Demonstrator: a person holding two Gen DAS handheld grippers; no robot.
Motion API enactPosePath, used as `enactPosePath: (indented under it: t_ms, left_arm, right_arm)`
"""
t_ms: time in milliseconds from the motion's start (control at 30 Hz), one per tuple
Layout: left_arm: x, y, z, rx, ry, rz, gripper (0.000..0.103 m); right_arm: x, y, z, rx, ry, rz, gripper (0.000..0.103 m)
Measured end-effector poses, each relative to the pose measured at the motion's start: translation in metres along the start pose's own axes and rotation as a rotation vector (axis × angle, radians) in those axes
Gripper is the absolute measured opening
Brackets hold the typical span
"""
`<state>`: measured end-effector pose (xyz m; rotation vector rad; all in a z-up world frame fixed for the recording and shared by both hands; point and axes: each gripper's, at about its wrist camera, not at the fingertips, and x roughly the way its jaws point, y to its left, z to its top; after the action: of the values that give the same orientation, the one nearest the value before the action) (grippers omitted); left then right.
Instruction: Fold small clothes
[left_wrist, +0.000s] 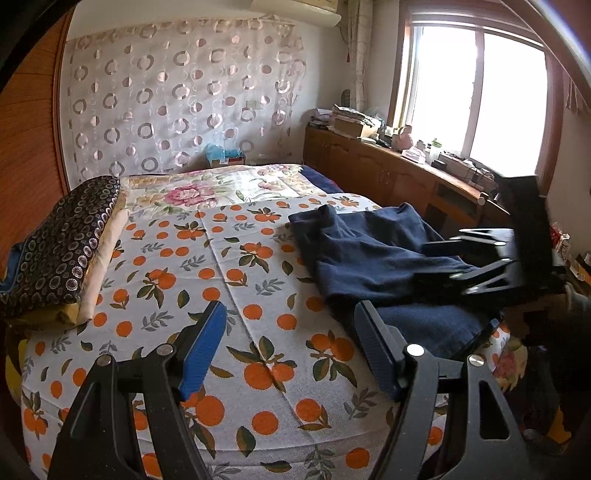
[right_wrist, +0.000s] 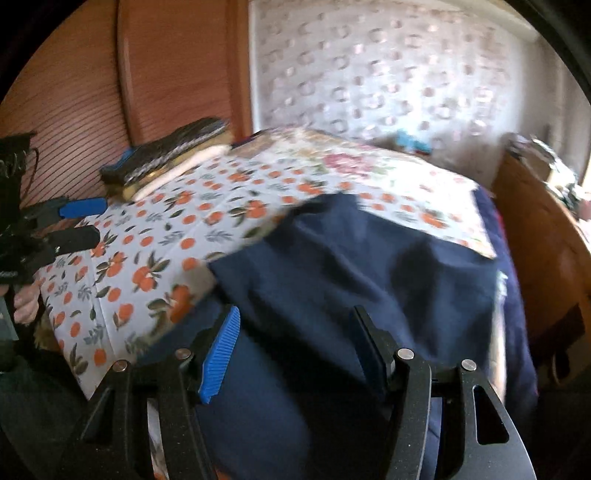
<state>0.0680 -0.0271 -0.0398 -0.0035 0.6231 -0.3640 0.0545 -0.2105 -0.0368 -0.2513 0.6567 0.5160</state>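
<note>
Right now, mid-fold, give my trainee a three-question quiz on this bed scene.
1. True or false: the left gripper is shut on the navy garment.
2. Which lies under the garment? A) a bare wooden floor B) the orange-print sheet C) a striped rug
3. Fill in: the dark patterned folded stack sits at the bed's ____ edge in the left wrist view.

Key
1. False: its jaws stand open over the sheet, beside the garment.
2. B
3. left; the right gripper, jaws apart, is over the garment.
</note>
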Motion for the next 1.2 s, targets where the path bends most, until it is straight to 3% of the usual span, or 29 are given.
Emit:
enactPosePath:
  t_ms: [233, 333, 433, 533, 600, 767, 1033, 1200]
  left_arm:
    - [-0.007, 0.006, -0.001, -0.018, -0.025, 0.014, 0.073]
    - [-0.008, 0.009, -0.001, -0.022, -0.025, 0.015, 0.073]
    - [-0.009, 0.011, -0.002, -0.028, -0.024, 0.014, 0.073]
    - [-0.008, 0.011, -0.003, -0.028, -0.021, 0.012, 0.073]
    - [-0.008, 0.008, -0.003, -0.017, -0.020, 0.013, 0.073]
    - [-0.006, 0.004, -0.004, -0.016, -0.016, 0.008, 0.073]
    - [0.000, -0.002, -0.008, -0.007, -0.002, -0.008, 0.073]
    - [0.001, -0.005, -0.010, -0.002, -0.005, -0.004, 0.073]
  right_arm:
    - [0.061, 0.015, 0.021, -0.060, 0.108, 0.080, 0.063]
    - [0.089, 0.008, 0.031, -0.084, 0.162, 0.086, 0.063]
    - [0.098, 0.014, 0.036, -0.103, 0.162, 0.074, 0.063]
    - [0.099, 0.007, 0.037, -0.058, 0.146, 0.097, 0.043]
    - [0.092, 0.002, 0.035, -0.028, 0.129, 0.095, 0.008]
    - [0.067, -0.016, 0.040, 0.045, 0.012, 0.088, 0.007]
    - [0.019, -0.080, 0.059, 0.114, -0.071, -0.071, 0.006]
    - [0.017, -0.128, 0.071, 0.125, -0.021, -0.216, 0.006]
